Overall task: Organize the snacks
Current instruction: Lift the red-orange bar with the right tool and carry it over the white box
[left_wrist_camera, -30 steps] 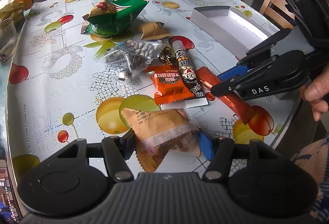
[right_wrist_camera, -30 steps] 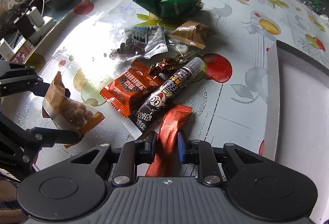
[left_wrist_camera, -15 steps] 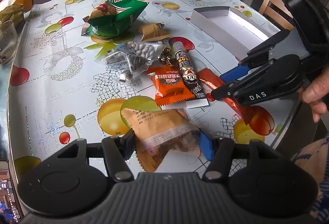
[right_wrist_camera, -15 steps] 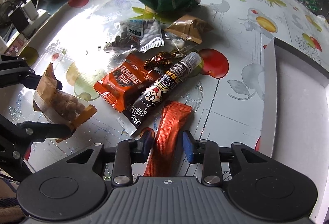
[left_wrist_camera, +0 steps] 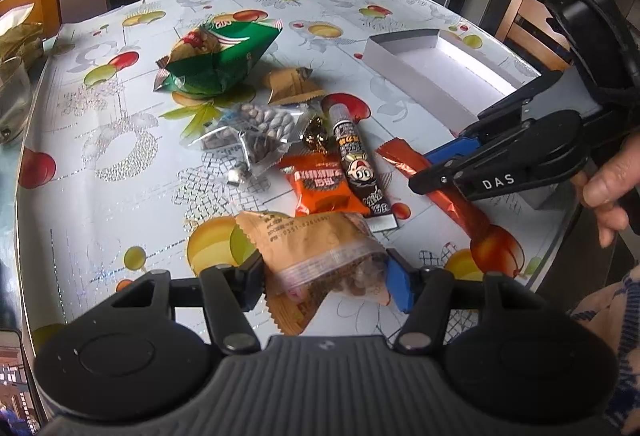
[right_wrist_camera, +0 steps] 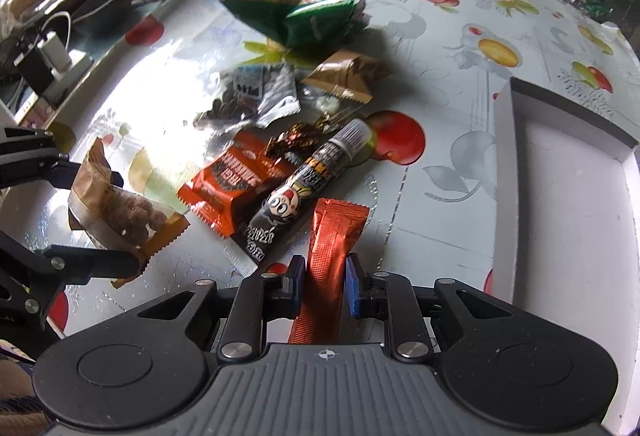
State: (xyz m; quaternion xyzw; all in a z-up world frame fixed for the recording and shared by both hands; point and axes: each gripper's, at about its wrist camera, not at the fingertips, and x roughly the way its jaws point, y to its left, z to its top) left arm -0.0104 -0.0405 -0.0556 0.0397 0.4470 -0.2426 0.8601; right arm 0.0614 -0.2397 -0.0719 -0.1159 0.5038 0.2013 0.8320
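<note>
Snacks in a loose heap on the fruit-print cloth, all left of the white box, none inside it yet. Light, soft, crinkly wrappers throughout; slick foil, likely to slide or buckle unless pinched across a flat mid-section or a crimped end. Nothing fragile apart from nuts that could crush under a hard squeeze.

Left gripper clenched on the nut bag, tan paper with a clear window, lifted off the cloth, farthest from the box. Right gripper clamped across the red stick, long, thin, foil, lying nearest the box edge; jaws just closed down on it after a brief loosening.

Still lying beyond the box's near corner: black tube with cartoon face, orange packet touching it, clear seed pouch, gold candy, small tan pack, and the puffy green bag, bulkiest, best taken by its sealed edge.

Judged early: only two items in hand.
</note>
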